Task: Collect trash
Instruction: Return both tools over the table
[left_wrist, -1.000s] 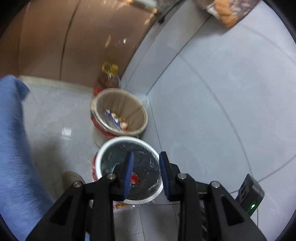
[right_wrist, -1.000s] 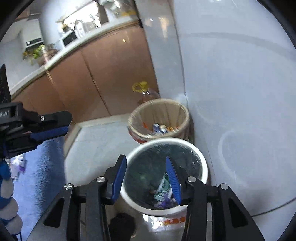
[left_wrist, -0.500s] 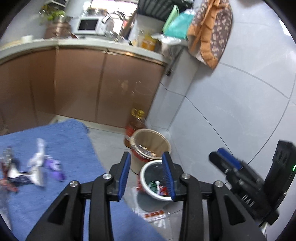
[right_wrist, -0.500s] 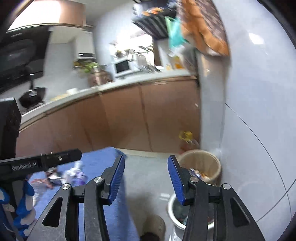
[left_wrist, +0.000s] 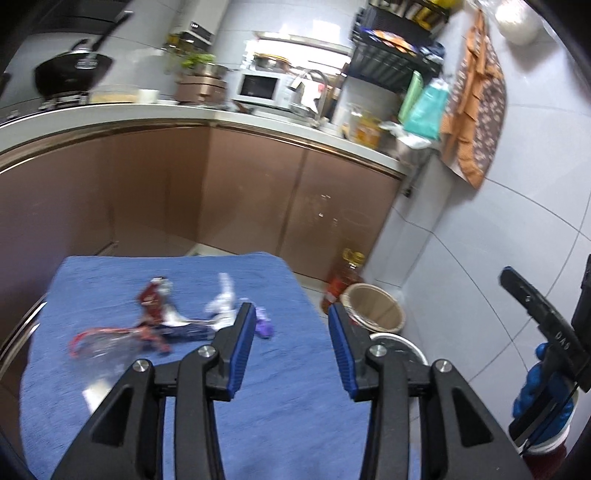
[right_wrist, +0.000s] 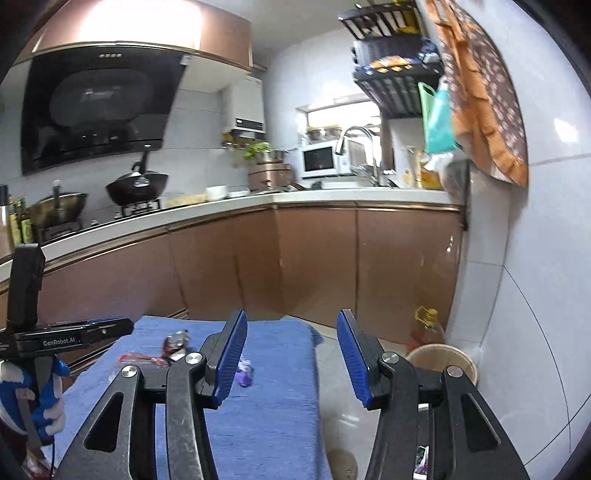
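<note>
Several wrappers lie on the blue cloth (left_wrist: 258, 406): a red one (left_wrist: 151, 295), a white one (left_wrist: 223, 302), a small purple one (left_wrist: 264, 325) and a red-edged clear piece (left_wrist: 99, 339). My left gripper (left_wrist: 291, 314) hovers over the cloth's near right part, short of the wrappers; its jaws are opening with nothing between them. My right gripper (right_wrist: 291, 321) stands open and empty over the cloth's right edge, with the purple wrapper (right_wrist: 244, 373) just left of its left finger. To the right, on the floor, are a tan bin (left_wrist: 373, 306) and a white bin (left_wrist: 399, 341).
Brown cabinets (left_wrist: 258, 203) under a white counter close off the back. An oil bottle (left_wrist: 345, 277) stands behind the tan bin (right_wrist: 441, 360), against the grey tiled wall (left_wrist: 498, 258). A blue-gloved hand (left_wrist: 539, 387) holds the right gripper's handle at the right edge.
Both views have swung up and left from the bins on the floor to the blue cloth and the kitchen counter. Both pairs of jaws stand wider than before.
</note>
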